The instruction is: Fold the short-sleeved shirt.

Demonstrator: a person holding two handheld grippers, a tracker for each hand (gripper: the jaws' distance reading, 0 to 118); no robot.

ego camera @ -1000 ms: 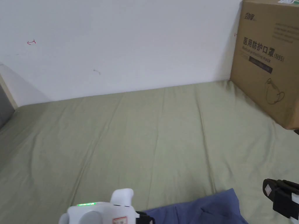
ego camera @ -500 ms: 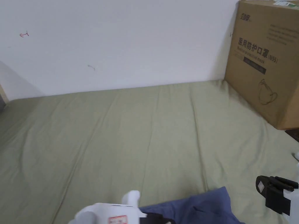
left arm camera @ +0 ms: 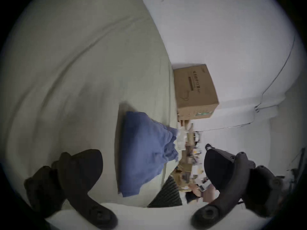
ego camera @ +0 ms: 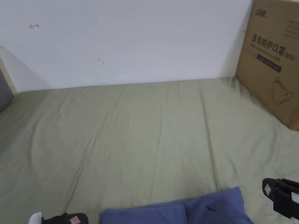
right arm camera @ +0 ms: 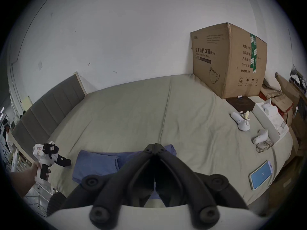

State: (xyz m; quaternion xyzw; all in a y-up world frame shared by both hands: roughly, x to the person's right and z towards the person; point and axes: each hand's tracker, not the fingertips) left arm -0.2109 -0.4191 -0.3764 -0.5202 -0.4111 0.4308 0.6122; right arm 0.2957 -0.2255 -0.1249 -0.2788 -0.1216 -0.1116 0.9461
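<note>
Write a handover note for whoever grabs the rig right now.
Left claw: open, holding nothing, off the shirt's left side.
Right claw: shut, tips over the shirt's far edge; whether any cloth is pinched cannot be told.
Shirt: blue, lying on the sheet at the near edge, already folded into a compact stack with a rolled fold on top.
Box stands far right, well apart from the shirt.
Left: check the right claw's hold, square the stack, release.
</note>
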